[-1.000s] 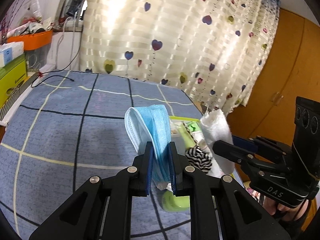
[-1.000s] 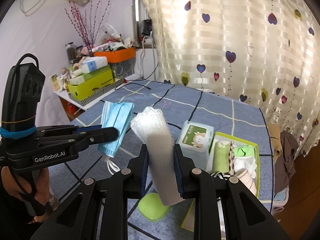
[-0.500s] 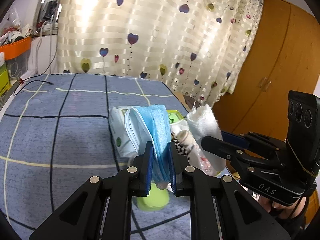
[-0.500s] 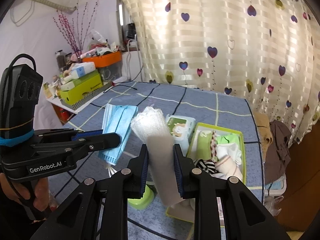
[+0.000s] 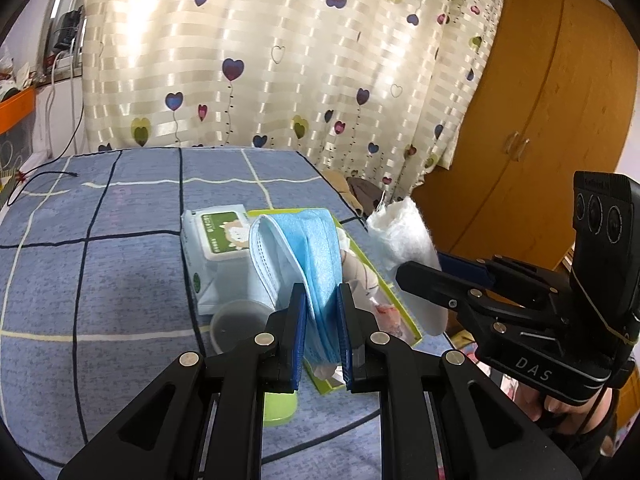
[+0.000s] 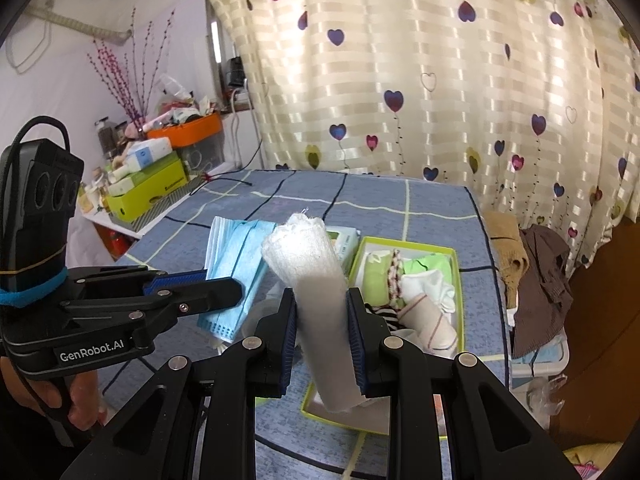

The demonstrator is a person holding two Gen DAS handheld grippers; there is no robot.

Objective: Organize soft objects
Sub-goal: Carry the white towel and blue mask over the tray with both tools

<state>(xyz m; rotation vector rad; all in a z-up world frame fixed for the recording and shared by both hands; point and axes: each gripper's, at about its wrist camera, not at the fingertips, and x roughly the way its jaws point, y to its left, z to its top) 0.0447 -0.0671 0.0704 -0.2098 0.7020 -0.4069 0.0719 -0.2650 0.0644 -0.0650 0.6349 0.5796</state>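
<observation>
While both tools are held above a blue checked tabletop [image 5: 120, 280], the left gripper [image 5: 322, 312] is seen clamped narrowly on a folded blue face mask [image 5: 308, 248], whose loose upper part stands up from between the pads. Beside it, the right gripper [image 6: 322, 316] is closed around a rolled white cloth [image 6: 316, 276], which is gripped at mid-length and tilted, its frayed end uppermost. A hand [image 6: 60, 400] is visible on the left tool's handle. Just beyond the fingertips, a shallow green tray [image 6: 460, 280] is shown lying on the table, filled with rolled socks [image 6: 424, 292] in green, white and stripes. A pale green lid [image 5: 280, 404] and a round translucent container [image 5: 240, 320] are partly hidden under the left tool. A pack of wet wipes [image 5: 216, 232] is placed touching the tray's left side. Farther off, a cream curtain [image 6: 400, 80] dotted with hearts is hung behind the table, and a cluttered shelf with an orange basket [image 6: 188, 130] is seen at left.
</observation>
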